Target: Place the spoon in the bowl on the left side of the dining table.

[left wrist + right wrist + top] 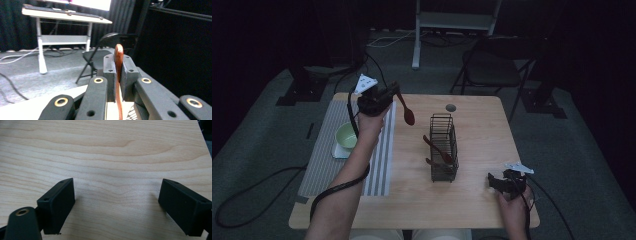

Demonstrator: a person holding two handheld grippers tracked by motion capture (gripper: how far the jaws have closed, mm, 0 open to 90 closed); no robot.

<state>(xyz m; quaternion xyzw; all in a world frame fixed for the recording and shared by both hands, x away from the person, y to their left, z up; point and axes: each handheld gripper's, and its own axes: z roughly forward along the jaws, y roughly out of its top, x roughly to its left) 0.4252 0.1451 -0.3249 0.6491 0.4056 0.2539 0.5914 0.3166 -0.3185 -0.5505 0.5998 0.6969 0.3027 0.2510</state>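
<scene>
One wooden spoon, clamped by its handle in the left gripper, held up and left of the wire rack, bowl end angled toward it; right gripper, empty and wide open, rests right of the rack.

Wire basket stands mid-frame, blocking the table centre; bare wood lower centre and right passable; green bowl occupies the striped mat at left.
</scene>
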